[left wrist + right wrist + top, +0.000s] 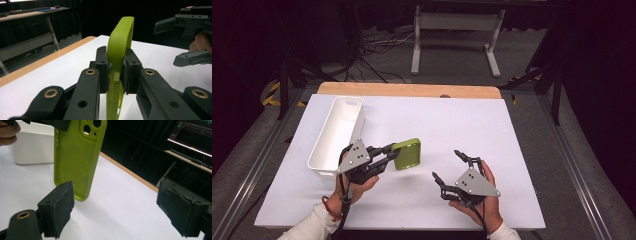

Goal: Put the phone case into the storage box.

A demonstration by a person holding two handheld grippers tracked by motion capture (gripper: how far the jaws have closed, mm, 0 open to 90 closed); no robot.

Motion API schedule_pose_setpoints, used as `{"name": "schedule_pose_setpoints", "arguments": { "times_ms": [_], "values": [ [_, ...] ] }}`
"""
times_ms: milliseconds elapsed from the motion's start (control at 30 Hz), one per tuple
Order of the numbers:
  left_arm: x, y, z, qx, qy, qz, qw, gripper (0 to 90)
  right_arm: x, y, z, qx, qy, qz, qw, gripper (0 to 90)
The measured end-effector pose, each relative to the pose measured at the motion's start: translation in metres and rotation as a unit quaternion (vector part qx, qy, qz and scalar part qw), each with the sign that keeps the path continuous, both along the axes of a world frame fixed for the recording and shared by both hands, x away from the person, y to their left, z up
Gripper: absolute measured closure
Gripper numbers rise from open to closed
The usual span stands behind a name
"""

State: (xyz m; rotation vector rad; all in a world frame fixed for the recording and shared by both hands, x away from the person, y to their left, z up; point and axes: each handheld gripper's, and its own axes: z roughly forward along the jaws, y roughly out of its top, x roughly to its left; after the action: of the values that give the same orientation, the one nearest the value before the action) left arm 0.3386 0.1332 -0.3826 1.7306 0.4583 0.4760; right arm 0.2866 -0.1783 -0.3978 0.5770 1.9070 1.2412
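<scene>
A lime-green phone case [408, 153] is held just above the white table [452, 120], left of centre. My left gripper [393, 151] is shut on its near edge. In the left gripper view the pads [101, 65] pinch the thin green case [120, 37] from both sides. The right gripper view shows the case [75, 157] hanging with its camera cut-outs at the top. My right gripper [446, 164] is open to the right of the case, with nothing between its jaws, and its two pads [61, 207] stand wide apart. It also appears in the left gripper view as the right gripper [172, 42].
A long white bin [337, 132] stands on the left of the table, just behind my left hand, and shows as a white bin [32, 147] behind the case. A wooden strip [409, 90] runs along the far table edge. A white frame stand [457, 30] is on the floor beyond.
</scene>
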Motion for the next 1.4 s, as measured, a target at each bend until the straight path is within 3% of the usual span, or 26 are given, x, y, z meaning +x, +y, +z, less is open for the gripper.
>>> {"name": "schedule_pose_setpoints", "arguments": {
  "times_ms": [1000, 1400],
  "values": [
    [0.001, 0.018, 0.015, -0.003, -0.018, 0.01, 0.9998, 77.7, -0.011, -0.037, -0.009, 0.006, 0.011, -0.024, 0.9996, 16.0],
    [0.003, 0.03, 0.023, -0.01, -0.02, 0.017, 0.9996, 77.8, -0.01, -0.038, -0.012, 0.002, 0.013, -0.027, 0.9995, 16.0]
  ]
}}
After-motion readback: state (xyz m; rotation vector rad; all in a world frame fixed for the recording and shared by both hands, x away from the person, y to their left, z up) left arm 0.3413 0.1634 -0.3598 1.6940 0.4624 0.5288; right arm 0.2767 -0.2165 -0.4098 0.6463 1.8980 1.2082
